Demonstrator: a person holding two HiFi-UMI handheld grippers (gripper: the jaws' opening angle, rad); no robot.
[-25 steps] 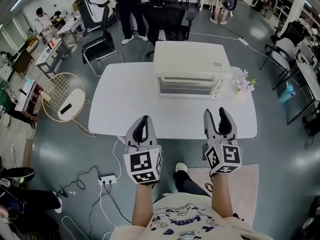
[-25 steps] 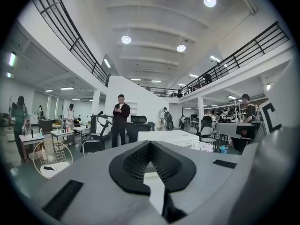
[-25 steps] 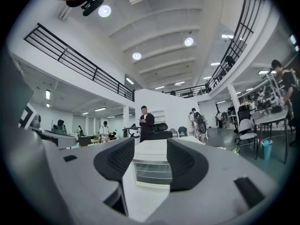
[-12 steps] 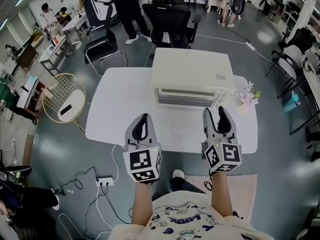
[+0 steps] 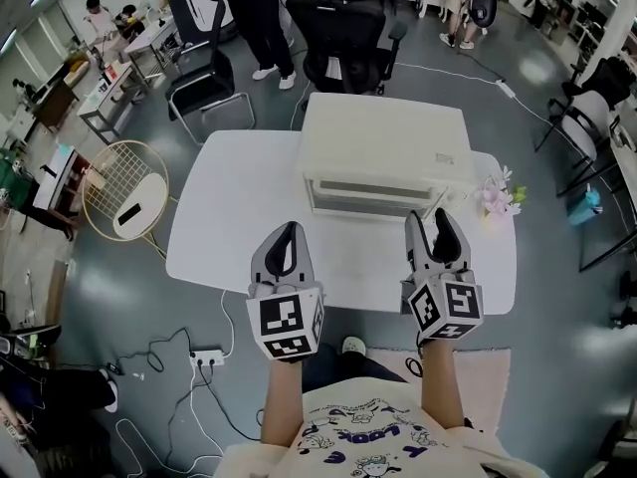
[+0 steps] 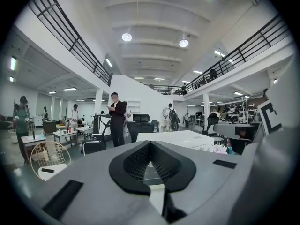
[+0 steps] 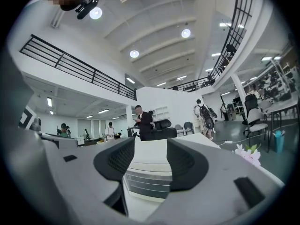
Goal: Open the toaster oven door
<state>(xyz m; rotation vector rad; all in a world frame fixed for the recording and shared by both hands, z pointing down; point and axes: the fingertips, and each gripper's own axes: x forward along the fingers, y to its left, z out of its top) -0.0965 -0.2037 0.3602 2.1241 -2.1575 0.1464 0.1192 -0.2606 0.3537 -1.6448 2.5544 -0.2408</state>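
Observation:
A white toaster oven stands at the back middle of a white table, its door closed and facing me. My left gripper hovers over the table's front edge, left of the oven, its jaws shut on nothing. My right gripper is held level with it, in front of the oven's right end, jaws open and empty. Neither touches the oven. The left gripper view shows the left gripper with tips together and the oven beyond. The right gripper view frames the oven between the parted jaws of the right gripper.
Pale flowers sit on the table right of the oven. A black office chair and a standing person are behind the table. A round wire stand is at the left, a power strip on the floor.
The head view has drifted slightly, so the table and oven sit a little lower in frame. Both grippers hold the same pose and jaw state.

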